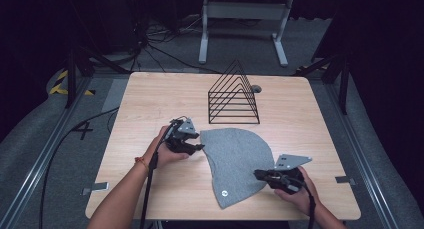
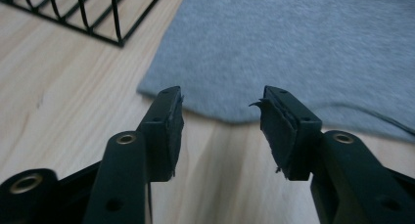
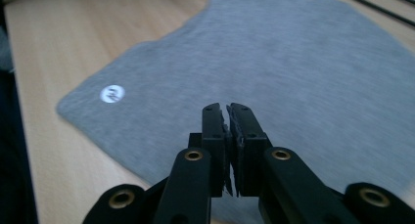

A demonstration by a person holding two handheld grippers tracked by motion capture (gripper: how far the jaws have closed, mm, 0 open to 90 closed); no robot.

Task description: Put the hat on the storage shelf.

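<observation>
Both grippers sit at the rim of a grey beanie [image 1: 235, 164] lying flat on the counter [image 1: 150, 99].

Left gripper [image 1: 197, 148] is at the beanie's top-left corner, fingers [image 2: 166, 131] apart, bare wood between them and the cloth edge just ahead. Right gripper [image 1: 260, 175] is at the beanie's right edge, fingers [image 3: 215, 145] pressed together over the fabric; whether cloth is pinched between them is hard to tell. Black wire rack [image 1: 233, 96] stands just behind the beanie. Open counter lies left and right.
</observation>
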